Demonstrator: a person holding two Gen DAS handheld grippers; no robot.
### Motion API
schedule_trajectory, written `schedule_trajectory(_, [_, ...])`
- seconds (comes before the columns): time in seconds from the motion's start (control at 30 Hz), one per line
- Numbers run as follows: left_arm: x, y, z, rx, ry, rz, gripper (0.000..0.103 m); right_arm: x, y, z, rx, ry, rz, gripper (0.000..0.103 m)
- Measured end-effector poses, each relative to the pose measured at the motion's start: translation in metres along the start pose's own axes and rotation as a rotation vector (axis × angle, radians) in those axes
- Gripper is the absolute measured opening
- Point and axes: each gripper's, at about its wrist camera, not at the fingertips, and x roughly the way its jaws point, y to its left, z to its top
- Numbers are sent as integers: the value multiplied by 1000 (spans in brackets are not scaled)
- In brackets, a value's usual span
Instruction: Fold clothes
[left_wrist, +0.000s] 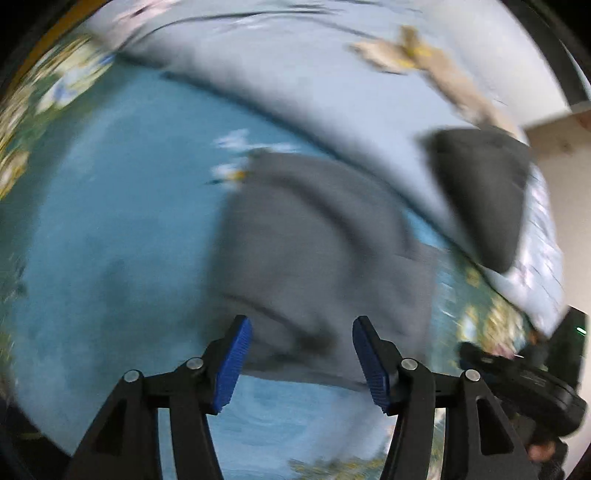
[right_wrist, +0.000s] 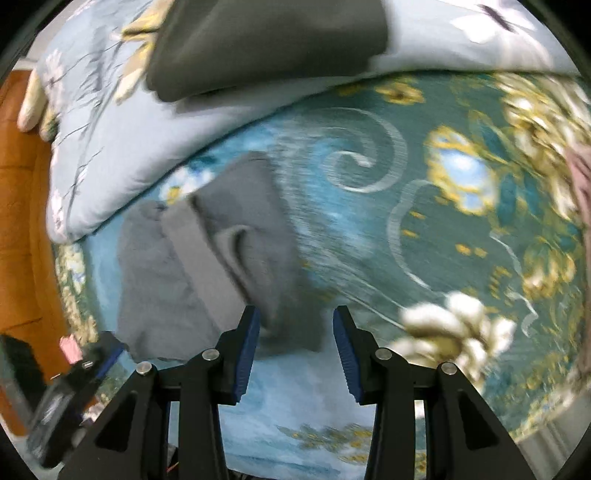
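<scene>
Rumpled grey knit garment (left_wrist: 321, 251), partly folded, lying on blue-green floral bedspread (left_wrist: 110, 229), just below pale quilt (left_wrist: 332, 92) carrying darker folded cloth (left_wrist: 484, 192). Left hand-held gripper (left_wrist: 302, 363) and right hand-held gripper (right_wrist: 296, 352) both spread wide, empty, at near hem. Likely risk: pinching bedspread along with hem, or catching one layer only, skewing the fold.

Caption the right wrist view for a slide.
Open right gripper above a gray garment lying on a blue floral bedspread, dark folded cloth on the quilt behind.
</scene>
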Motion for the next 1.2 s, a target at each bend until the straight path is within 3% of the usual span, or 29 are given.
schedule_trajectory(0.17, [26, 19, -4, -13, 70, 81, 62, 22, 37, 9, -97, 17, 46, 43])
schedule_trajectory(0.43, [33, 30, -16, -104, 111, 26, 63, 45, 64, 46, -155, 18, 47, 43])
schedule_trajectory(0.7, [18, 16, -13, -54, 98, -1, 62, 56, 72, 50, -119, 37, 151, 43])
schedule_trajectory(0.77, [11, 13, -12, -51, 83, -19, 62, 58, 71, 46, -113, 52, 177, 37])
schedule_trajectory(0.8, [7, 12, -12, -52, 74, -21, 62, 59, 71, 44, -117, 58, 180, 27])
schedule_trajectory(0.93, [-5, 16, -9, -79, 58, -26, 62, 58, 60, 36, -69, 64, 194, 9])
schedule_trajectory(1.1, [-10, 32, -2, -113, 61, -49, 62, 20, 42, 26, 10, -9, 320, 4])
schedule_trajectory(1.2, [-3, 30, -3, -112, 85, -27, 62, 14, 31, 22, 22, -18, 316, 4])
